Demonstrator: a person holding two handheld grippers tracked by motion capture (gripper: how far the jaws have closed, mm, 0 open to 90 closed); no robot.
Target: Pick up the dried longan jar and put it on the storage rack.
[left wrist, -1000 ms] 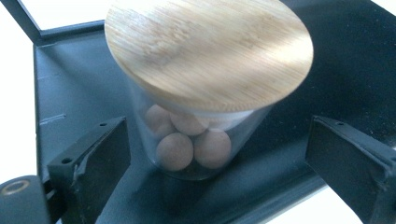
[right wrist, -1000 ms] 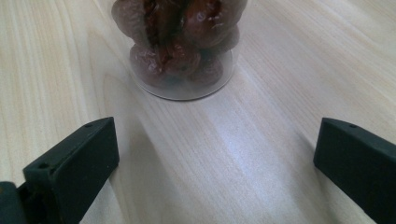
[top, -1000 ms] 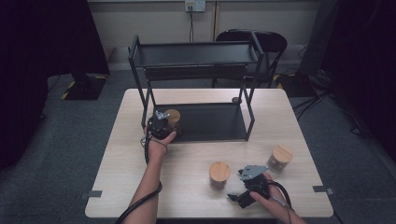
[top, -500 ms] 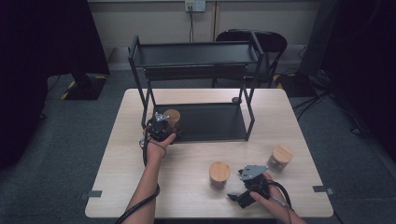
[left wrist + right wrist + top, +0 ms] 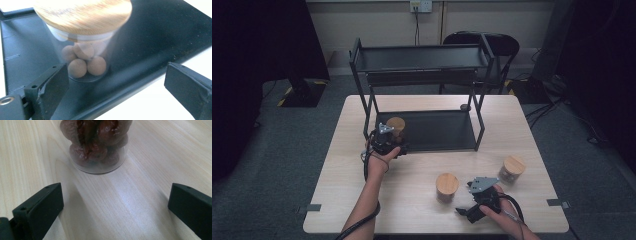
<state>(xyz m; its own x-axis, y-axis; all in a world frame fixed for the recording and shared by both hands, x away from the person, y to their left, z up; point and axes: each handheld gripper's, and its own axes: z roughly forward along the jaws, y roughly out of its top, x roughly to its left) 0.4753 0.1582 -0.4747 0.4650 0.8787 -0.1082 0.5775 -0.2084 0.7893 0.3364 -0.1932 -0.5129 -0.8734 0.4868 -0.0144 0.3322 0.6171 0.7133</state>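
Note:
A clear jar with a wooden lid (image 5: 395, 125), holding light brown balls (image 5: 86, 66), stands on the lower tray of the black rack (image 5: 437, 131). My left gripper (image 5: 388, 142) (image 5: 116, 77) is at the tray's front left. Its jaws are open and have just been opening a little. The jar stands just beyond them, close to the left jaw, with neither pad pressing on it. My right gripper (image 5: 466, 210) (image 5: 116, 200) rests low at the table's near edge, open. A jar of dark dried fruit (image 5: 447, 186) (image 5: 97, 145) stands on the wood ahead of it.
A third wooden-lidded jar (image 5: 512, 167) stands at the table's right. The rack has an upper shelf (image 5: 422, 59) on thin black posts. A black chair (image 5: 492, 47) is behind the table. Cables trail from both grippers.

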